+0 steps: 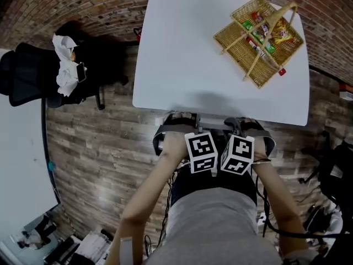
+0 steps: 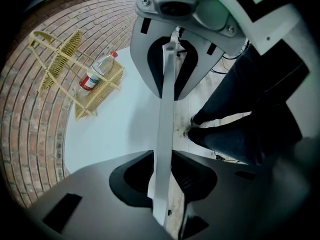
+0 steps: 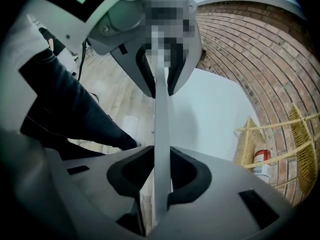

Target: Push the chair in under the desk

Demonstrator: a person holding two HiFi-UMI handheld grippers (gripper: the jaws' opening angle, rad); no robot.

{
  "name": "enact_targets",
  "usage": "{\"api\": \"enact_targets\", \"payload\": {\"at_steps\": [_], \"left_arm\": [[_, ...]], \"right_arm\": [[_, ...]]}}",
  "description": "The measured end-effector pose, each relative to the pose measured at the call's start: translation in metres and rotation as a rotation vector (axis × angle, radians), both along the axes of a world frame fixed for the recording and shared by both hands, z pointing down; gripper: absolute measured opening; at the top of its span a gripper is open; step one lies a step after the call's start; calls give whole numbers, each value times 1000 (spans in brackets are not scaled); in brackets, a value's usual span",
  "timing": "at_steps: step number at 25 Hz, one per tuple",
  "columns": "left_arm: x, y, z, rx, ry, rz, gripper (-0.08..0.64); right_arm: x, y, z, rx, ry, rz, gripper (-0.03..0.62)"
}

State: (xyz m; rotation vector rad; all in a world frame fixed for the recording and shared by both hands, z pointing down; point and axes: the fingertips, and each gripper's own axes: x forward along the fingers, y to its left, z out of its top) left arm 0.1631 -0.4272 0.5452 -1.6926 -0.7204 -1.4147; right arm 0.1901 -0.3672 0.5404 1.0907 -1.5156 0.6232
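Note:
The chair (image 1: 163, 137) stands against the near edge of the white desk (image 1: 182, 48), with its seat hidden under the desktop. Only the dark top of its backrest shows. My left gripper (image 1: 185, 121) and right gripper (image 1: 242, 125) sit side by side on that top edge. In the left gripper view the backrest edge (image 2: 167, 84) is a thin pale strip running through my left gripper (image 2: 162, 169), whose pads lie against it. My right gripper (image 3: 161, 179) is shut on the same strip (image 3: 161, 124). Each of these two views shows the other gripper at the strip's far end.
A wicker basket (image 1: 259, 40) with snacks and a bottle (image 2: 97, 71) sits on the desk's far right. A black office chair with white cloth (image 1: 49, 76) stands at the left beside another white table (image 1: 19, 159). Black bags (image 1: 336, 170) lie at the right. A brick wall runs behind the desk.

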Motion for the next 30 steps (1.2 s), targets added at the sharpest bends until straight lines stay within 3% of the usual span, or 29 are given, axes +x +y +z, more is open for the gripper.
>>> {"api": "enact_targets", "payload": {"at_steps": [13, 17, 22, 23, 26, 30], "left_arm": [[-3, 2, 3, 18, 8, 1, 105], [-4, 3, 1, 21, 72, -3, 112], [-4, 1, -2, -16, 167, -91, 128], [-3, 2, -3, -29, 176, -116, 132], [-1, 5, -9, -76, 207, -177, 140], [-1, 6, -27, -133, 289, -247, 158]], "right_arm": [[-3, 0, 2, -7, 5, -15, 92], [0, 7, 7, 3, 15, -7, 94], [-3, 5, 5, 64, 48, 5, 103], [-6, 6, 5, 75, 38, 9, 121], [-16, 7, 4, 93, -13, 12, 255], [-22, -2, -16, 191, -67, 47, 256]]}}
